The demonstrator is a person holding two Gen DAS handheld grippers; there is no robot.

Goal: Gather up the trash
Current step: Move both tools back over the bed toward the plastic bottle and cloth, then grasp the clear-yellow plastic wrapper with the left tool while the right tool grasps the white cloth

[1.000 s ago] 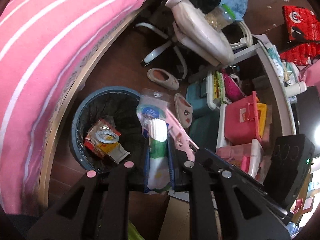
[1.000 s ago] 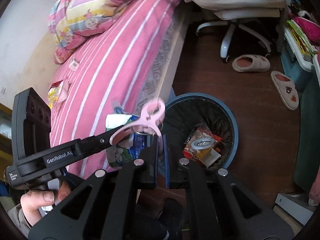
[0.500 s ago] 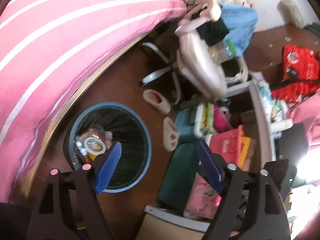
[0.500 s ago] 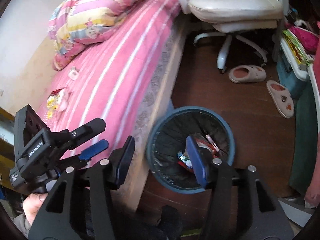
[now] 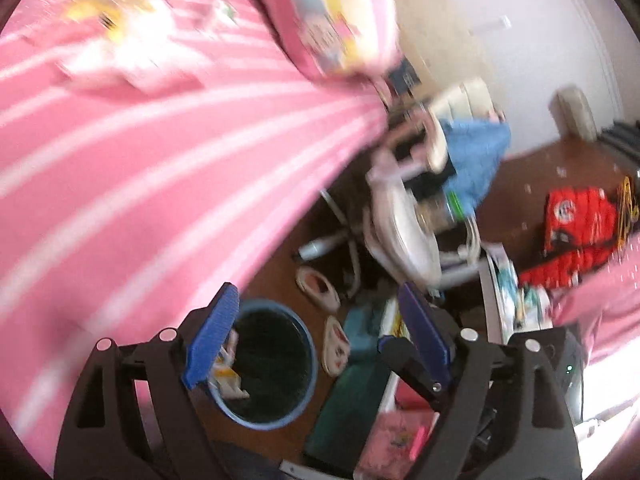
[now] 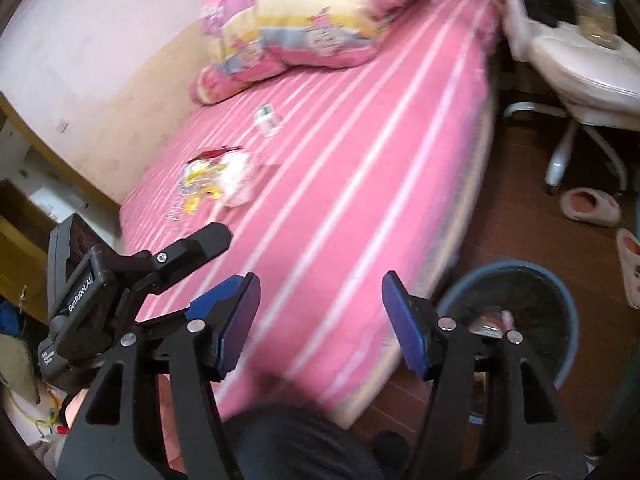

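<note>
A blue round trash bin (image 5: pixel 276 364) with a black liner stands on the floor beside the bed; it also shows in the right wrist view (image 6: pixel 532 312), with wrappers inside. My left gripper (image 5: pixel 320 340) is open and empty above the bin. My right gripper (image 6: pixel 320 320) is open and empty over the bed's edge. A yellow and white snack wrapper (image 6: pixel 216 178) and a small white and green packet (image 6: pixel 269 119) lie on the pink striped bed (image 6: pixel 360 160). The wrapper shows blurred in the left wrist view (image 5: pixel 116 24).
A colourful folded quilt (image 6: pixel 312 20) lies at the head of the bed. A white office chair (image 6: pixel 576 68) stands past the bed. Slippers (image 6: pixel 592 208) lie on the brown floor. Pink and teal storage boxes (image 5: pixel 396 412) sit to the right of the bin.
Both grippers held a tissue pack and pink scissors over the bin a second ago. Both have opened and let go, and now swing up toward the bed.
</note>
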